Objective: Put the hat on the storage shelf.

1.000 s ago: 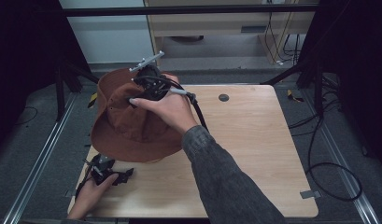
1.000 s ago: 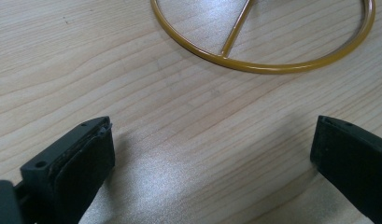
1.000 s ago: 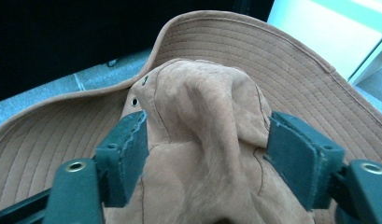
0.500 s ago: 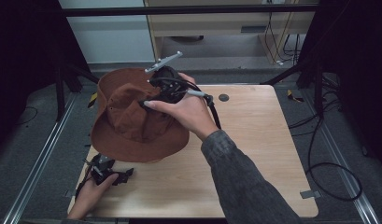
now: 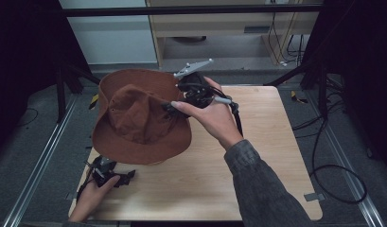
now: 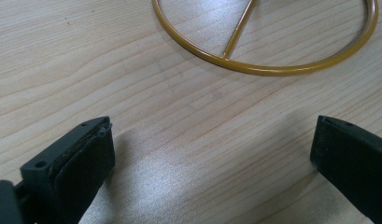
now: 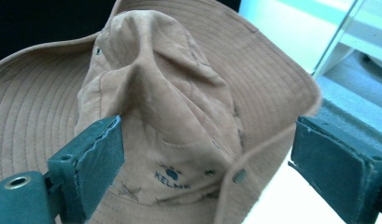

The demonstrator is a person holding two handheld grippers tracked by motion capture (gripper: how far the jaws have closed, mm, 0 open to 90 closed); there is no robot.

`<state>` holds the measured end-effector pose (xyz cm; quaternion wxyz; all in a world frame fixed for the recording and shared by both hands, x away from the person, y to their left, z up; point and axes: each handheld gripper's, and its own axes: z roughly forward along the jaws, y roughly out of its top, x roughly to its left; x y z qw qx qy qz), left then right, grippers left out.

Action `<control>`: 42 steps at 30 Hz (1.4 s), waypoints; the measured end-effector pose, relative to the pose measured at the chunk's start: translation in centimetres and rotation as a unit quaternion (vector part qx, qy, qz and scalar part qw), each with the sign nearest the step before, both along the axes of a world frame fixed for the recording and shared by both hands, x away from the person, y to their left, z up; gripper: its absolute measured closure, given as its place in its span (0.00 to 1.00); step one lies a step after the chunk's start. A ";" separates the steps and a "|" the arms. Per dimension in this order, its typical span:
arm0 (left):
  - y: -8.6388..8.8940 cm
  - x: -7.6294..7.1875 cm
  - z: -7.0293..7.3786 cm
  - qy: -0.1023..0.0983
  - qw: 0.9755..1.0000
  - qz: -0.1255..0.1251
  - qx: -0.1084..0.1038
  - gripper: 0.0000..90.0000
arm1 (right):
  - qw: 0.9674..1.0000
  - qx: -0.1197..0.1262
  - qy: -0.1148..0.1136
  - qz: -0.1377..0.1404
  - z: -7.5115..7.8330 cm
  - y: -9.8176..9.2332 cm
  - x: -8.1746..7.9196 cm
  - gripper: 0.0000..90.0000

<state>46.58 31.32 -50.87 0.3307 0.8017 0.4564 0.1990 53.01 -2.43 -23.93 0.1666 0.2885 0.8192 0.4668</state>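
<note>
A brown brimmed hat stands raised over the left half of the wooden table; what bears it is hidden. My right gripper hovers at the hat's right brim and points at its crown. Its jaws have just been opening and stand wide, pads off the cloth, with the crown ahead between them. My left gripper rests on the table's near left corner, open, nothing between its pads. A yellow metal ring with a spoke lies on the wood just ahead of it.
The table's left and near edges run close to my left hand. A dark round hole sits in the tabletop behind my right hand. Black frame posts and cables stand around the table, a cabinet behind it.
My right hand has drawn back to the right, off the hat's crown to its right brim, and its jaws have opened. The hat stays in place. The left gripper has not moved.
</note>
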 end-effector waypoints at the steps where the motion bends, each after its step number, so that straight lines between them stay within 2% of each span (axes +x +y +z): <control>1: 0.0 0.0 0.0 0.000 1.000 0.000 0.000 0.00 | 1.000 0.002 0.001 0.000 0.0 -0.3 -0.1 0.10; 9: 0.0 -0.1 0.0 0.001 1.000 0.000 0.000 0.00 | 1.000 0.001 0.000 -0.007 -0.8 -3.6 -1.3 0.08; 13: 0.0 -0.1 0.0 0.000 1.000 0.002 -0.002 0.00 | 1.000 0.008 0.002 -0.026 -1.4 -6.1 -1.7 0.08; 16: 0.0 -0.1 0.0 0.001 1.000 0.000 0.002 0.00 | 0.999 0.010 0.007 -0.044 -2.5 -8.2 -2.0 0.09; 23: 0.0 -0.1 0.0 0.001 1.000 -0.001 0.002 0.00 | 0.997 0.010 0.014 -0.075 -4.9 -11.4 -2.7 0.12; 29: 0.0 -0.1 0.0 0.001 1.000 0.001 0.003 0.00 | 0.995 -0.002 0.016 -0.096 -7.6 -13.3 -3.5 0.17; 33: 0.0 -0.1 0.0 0.001 1.000 0.000 0.002 0.00 | 0.995 -0.003 0.023 -0.099 -9.6 -14.3 -3.8 0.22; 39: 0.0 -0.1 0.0 0.001 1.000 0.001 0.003 0.00 | 0.994 -0.021 0.031 -0.106 -13.3 -15.3 -3.9 0.22; 42: 0.0 -0.1 0.0 0.001 1.000 0.001 0.002 0.00 | 0.993 -0.016 0.039 -0.114 -15.4 -15.7 -4.0 0.22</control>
